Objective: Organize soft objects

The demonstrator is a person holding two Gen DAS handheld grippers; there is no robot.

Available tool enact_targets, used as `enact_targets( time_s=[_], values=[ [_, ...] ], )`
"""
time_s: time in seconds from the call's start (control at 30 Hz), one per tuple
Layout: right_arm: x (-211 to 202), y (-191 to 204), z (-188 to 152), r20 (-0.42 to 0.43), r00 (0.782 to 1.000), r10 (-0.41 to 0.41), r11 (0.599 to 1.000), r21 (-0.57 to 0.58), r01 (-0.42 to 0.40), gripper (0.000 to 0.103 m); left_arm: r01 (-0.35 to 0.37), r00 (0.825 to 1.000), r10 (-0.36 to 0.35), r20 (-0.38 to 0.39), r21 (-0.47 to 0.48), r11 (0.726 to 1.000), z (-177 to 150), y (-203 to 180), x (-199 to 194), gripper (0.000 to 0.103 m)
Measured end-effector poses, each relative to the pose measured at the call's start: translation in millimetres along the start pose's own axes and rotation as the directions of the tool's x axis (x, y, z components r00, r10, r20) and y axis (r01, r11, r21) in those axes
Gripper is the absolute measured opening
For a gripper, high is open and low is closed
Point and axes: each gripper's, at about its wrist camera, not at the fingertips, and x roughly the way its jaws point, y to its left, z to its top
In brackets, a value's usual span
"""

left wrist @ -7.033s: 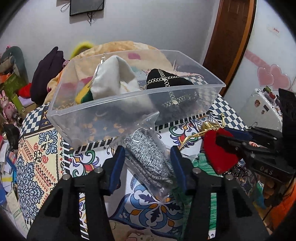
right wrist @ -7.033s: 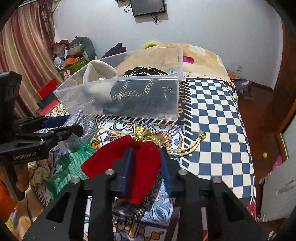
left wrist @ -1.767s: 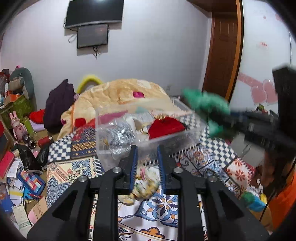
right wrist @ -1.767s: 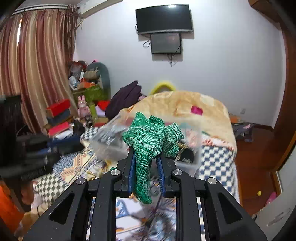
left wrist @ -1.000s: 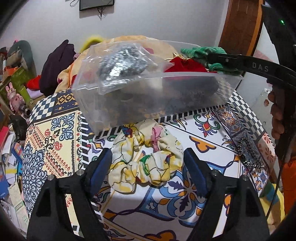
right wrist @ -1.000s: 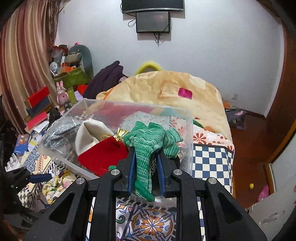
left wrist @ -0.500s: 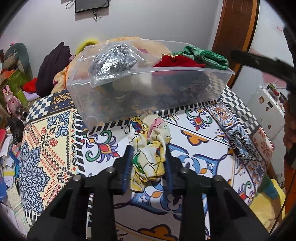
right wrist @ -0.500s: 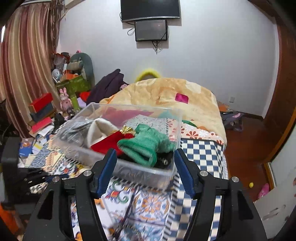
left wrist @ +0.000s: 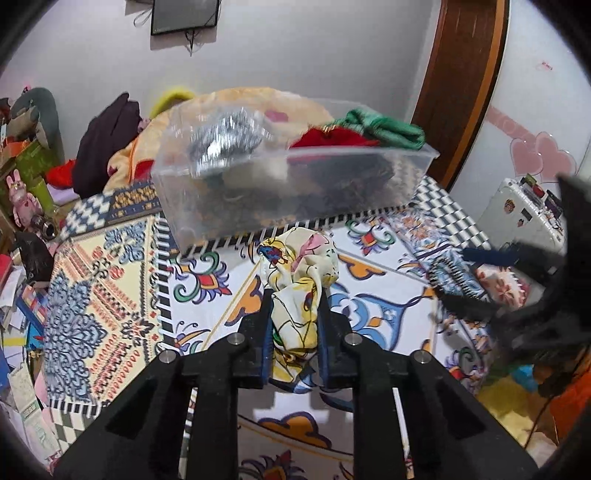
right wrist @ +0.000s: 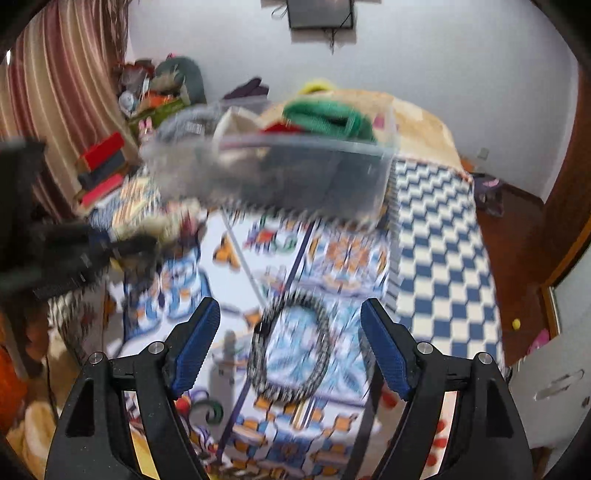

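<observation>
My left gripper pinches one floral scrunchie near the one clear bin mid-bed; my right gripper hangs spread above one beaded loop.

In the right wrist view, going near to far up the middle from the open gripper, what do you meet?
Right gripper → black-and-white hair band lying on the patterned cloth → clear plastic bin → green knitted item at the top of the bin → wall screen.
</observation>
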Motion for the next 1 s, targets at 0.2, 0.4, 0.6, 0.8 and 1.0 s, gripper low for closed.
enact_targets(
  time_s=[0.2,0.4,0.6,0.8,1.0],
  values=[
    [3.1,2.6,-4.7,-0.015,1.000,-0.008,0.999,-0.037,0.007,0.053,0.004,0.997,-0.004,0.073,0.010,1.000,8.6,-8.1,-27.9,0.019],
    [2.5,2.9,-4.8,-0.003,1.000,0.030,0.999,-0.026,-0.030,0.023,0.011,0.991,-0.012,0.134,0.007,1.000,18.4,-12.1,-48.2,0.019],
    [-5.2,5.8,0.5,0.030,0.999,0.036,0.999,-0.011,-0.036,0.013,-0.008,0.984,0.004,0.179,0.021,1.000,27.7,-14.0,-61.1,0.019],
    [-32.3,11.4,23.7,0.140,0.989,0.035,0.999,-0.020,-0.033,0.013,-0.021,0.973,0.015,0.230,0.023,1.000,43.1,-12.2,-69.4,0.019],
    [-51.5,12.6,60.8,0.259,0.965,0.038,0.999,-0.033,-0.030,0.013,-0.038,0.960,0.029,0.279,0.025,0.999,66.5,-8.8,-70.8,0.019]
  ],
)
